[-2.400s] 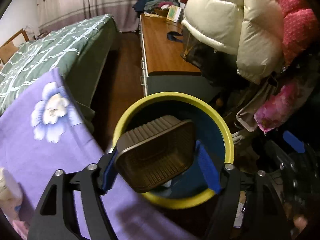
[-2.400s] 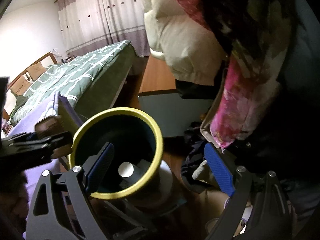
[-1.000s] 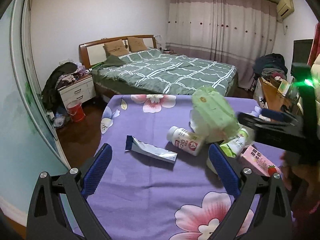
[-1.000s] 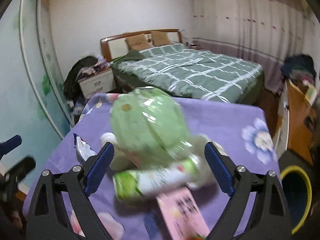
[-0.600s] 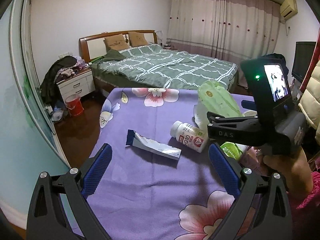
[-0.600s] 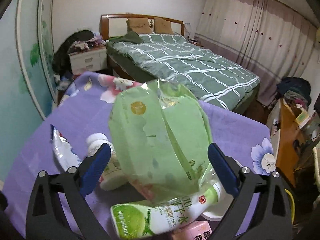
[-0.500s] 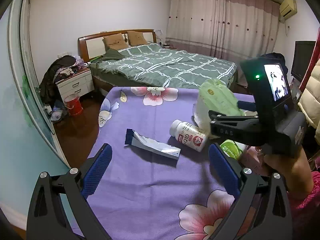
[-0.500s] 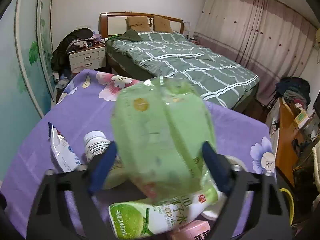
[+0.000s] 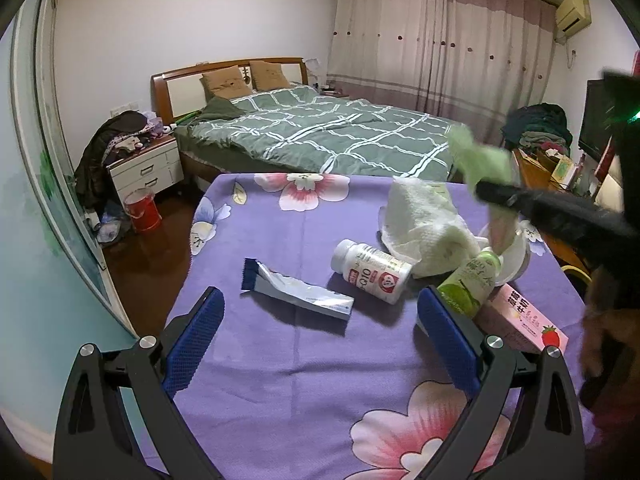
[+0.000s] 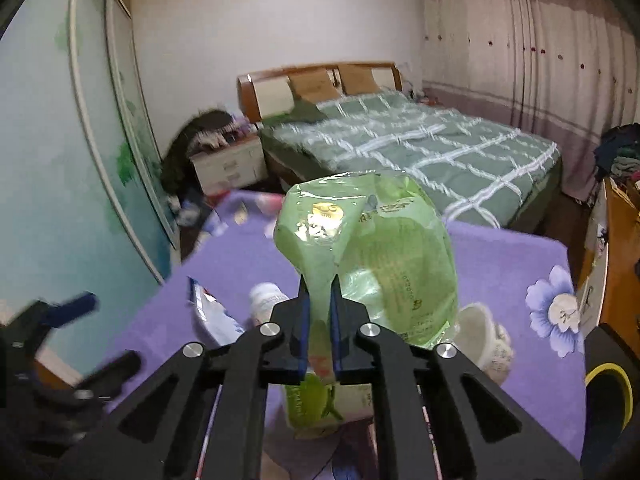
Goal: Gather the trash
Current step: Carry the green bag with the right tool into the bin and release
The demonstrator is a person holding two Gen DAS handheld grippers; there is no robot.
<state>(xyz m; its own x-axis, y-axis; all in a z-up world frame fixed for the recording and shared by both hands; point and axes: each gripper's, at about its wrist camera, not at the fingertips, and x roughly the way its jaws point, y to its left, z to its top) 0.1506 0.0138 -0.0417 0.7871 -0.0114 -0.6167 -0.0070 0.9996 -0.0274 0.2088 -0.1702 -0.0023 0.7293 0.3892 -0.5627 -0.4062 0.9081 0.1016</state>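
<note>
While right gripper (image 10: pixel 318 322) jaws, having just been closing, are clenching near lower edge of green plastic bag (image 10: pixel 372 248), bag is standing up and away beyond jaw tips, clear of purple counter (image 10: pixel 500 256), long axis running upward. Left gripper (image 9: pixel 320 340) jaws are hanging released, holding nothing, silver wrapper (image 9: pixel 296 294) lying crosswise just beyond them, nearer left hand. White bottle (image 9: pixel 370 272) lying farther right. Yellow-rimmed bin (image 10: pixel 608 394) sitting low at right, off counter edge: carry likely heading rightward and down.
</note>
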